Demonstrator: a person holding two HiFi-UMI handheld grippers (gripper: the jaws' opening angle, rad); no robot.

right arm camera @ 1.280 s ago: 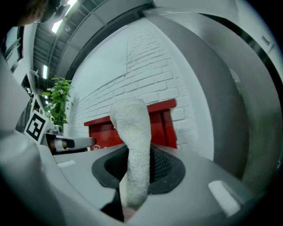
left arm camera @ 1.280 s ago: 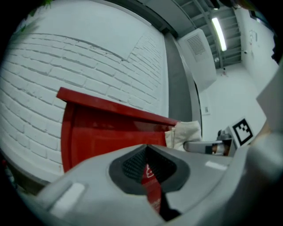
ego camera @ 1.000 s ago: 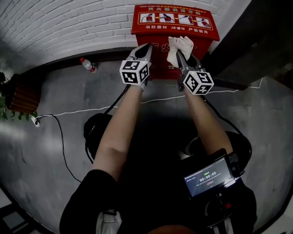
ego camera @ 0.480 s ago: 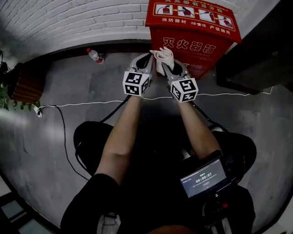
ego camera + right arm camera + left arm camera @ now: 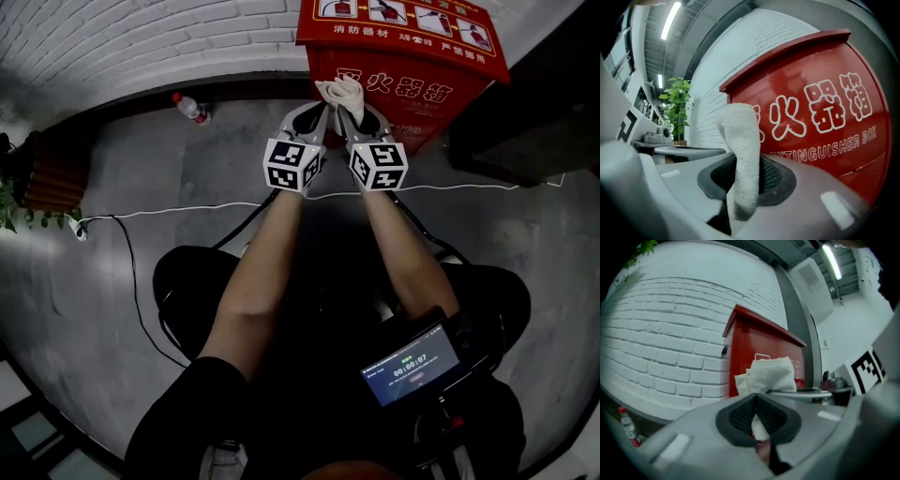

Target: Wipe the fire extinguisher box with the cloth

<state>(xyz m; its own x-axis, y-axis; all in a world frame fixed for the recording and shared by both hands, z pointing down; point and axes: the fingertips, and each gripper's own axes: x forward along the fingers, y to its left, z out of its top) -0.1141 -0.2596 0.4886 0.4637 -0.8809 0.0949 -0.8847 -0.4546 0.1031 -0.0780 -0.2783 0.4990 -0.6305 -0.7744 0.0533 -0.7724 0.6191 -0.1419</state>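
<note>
The red fire extinguisher box (image 5: 403,47) stands against the white brick wall, with white characters on its front (image 5: 820,108). A white cloth (image 5: 340,94) is bunched just in front of the box's left front edge. My left gripper (image 5: 314,117) and right gripper (image 5: 354,117) sit side by side, both shut on it. In the left gripper view the cloth (image 5: 768,373) rises from the shut left gripper (image 5: 756,399), with the box's side (image 5: 745,348) behind. In the right gripper view a cloth strip (image 5: 743,154) stands up through the right gripper (image 5: 745,161).
A plastic bottle (image 5: 190,108) lies on the grey floor by the wall. A white cable (image 5: 187,214) runs across the floor behind the grippers. A planter (image 5: 37,187) stands at the left, a dark column (image 5: 553,103) right of the box. A screen device (image 5: 410,366) hangs at the person's waist.
The right gripper brought the cloth leftward from the box's front to the left gripper. Both grippers now hold it together, close to the box's left front edge.
</note>
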